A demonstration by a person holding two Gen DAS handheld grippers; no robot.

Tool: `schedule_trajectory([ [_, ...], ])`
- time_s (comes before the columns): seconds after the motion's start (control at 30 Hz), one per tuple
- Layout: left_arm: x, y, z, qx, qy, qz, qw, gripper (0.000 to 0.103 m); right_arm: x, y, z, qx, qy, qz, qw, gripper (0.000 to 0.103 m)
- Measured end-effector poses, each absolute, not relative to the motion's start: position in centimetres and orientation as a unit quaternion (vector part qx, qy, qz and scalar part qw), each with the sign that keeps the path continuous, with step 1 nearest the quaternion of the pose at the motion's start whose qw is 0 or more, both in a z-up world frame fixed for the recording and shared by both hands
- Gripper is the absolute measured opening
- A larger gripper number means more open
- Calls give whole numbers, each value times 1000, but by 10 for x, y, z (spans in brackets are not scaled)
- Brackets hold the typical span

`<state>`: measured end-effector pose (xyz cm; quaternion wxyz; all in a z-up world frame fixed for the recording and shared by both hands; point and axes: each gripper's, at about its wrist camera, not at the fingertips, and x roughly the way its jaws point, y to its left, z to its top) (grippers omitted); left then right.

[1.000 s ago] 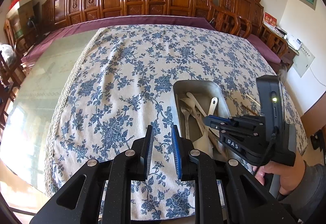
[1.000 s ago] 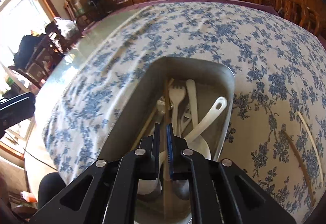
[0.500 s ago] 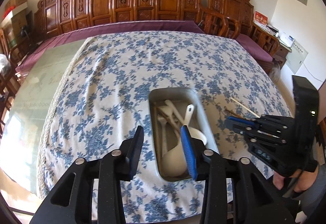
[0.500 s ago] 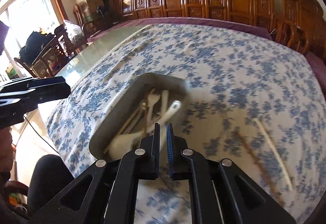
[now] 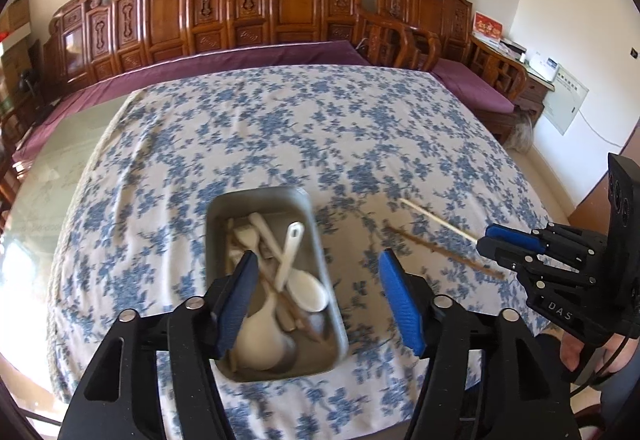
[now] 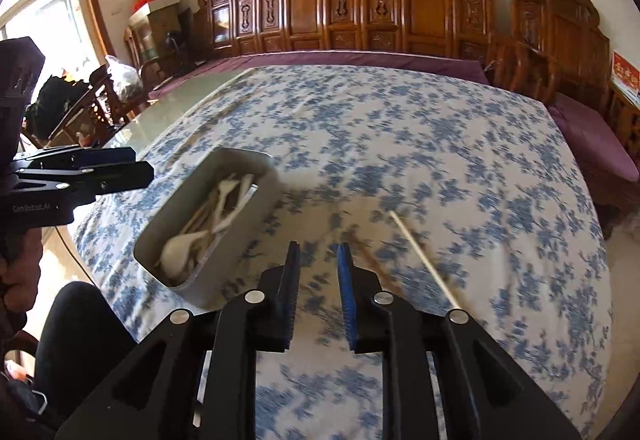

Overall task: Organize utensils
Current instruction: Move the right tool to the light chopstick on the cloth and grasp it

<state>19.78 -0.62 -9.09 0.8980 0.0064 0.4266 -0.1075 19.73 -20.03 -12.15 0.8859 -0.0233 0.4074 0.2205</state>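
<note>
Both empty, left gripper (image 5: 316, 300) just spread wide over tray (image 5: 320, 240), right gripper (image 6: 318, 292) just parting slightly: risks rolling chopsticks (image 6: 424, 260) toward table's right edge

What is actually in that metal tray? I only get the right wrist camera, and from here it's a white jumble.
Observer: The left wrist view looks straight down into the tray. A white spoon with a hole in its handle lies on top of the pile.
Operator: Is that other claw at my left edge holding anything?
Observer: No. The left gripper has just been opening its jaws, which now stand wide with nothing gripped.
Operator: And the brown smear to the right of the tray?
Observer: It's a brown chopstick, lying on the tablecloth beside a white chopstick without touching it.
</note>
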Motion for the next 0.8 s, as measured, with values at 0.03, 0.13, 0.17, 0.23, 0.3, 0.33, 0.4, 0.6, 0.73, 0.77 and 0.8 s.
schedule_trajectory([
  [0.03, 199, -12, -92, 4, 426, -106, 899, 63, 198, -207, -123, -26, 410, 217, 886, 22],
  [0.13, 203, -27, -98, -8, 430, -106, 897, 63, 197, -229, -127, -32, 416, 207, 885, 22],
  [0.17, 204, -32, -100, -6, 430, -104, 897, 63, 197, -235, -128, -34, 418, 205, 885, 22],
  [0.23, 206, -41, -104, -3, 432, -103, 896, 64, 199, -249, -131, -36, 421, 198, 884, 22],
  [0.3, 209, -50, -109, -6, 438, -104, 893, 65, 202, -261, -135, -37, 424, 194, 884, 22],
  [0.33, 212, -55, -113, -7, 442, -105, 891, 65, 203, -265, -137, -38, 426, 193, 883, 22],
  [0.4, 214, -62, -119, -7, 447, -103, 888, 65, 209, -274, -143, -37, 432, 194, 880, 22],
  [0.6, 225, -80, -137, -5, 466, -101, 879, 65, 226, -285, -168, -49, 454, 201, 867, 22],
  [0.73, 232, -88, -147, -1, 477, -98, 874, 66, 241, -286, -186, -56, 468, 208, 857, 22],
  [0.77, 233, -89, -149, 0, 478, -98, 873, 66, 245, -286, -191, -58, 471, 211, 855, 22],
  [0.8, 235, -91, -151, 0, 480, -98, 872, 66, 249, -285, -195, -60, 474, 213, 852, 22],
])
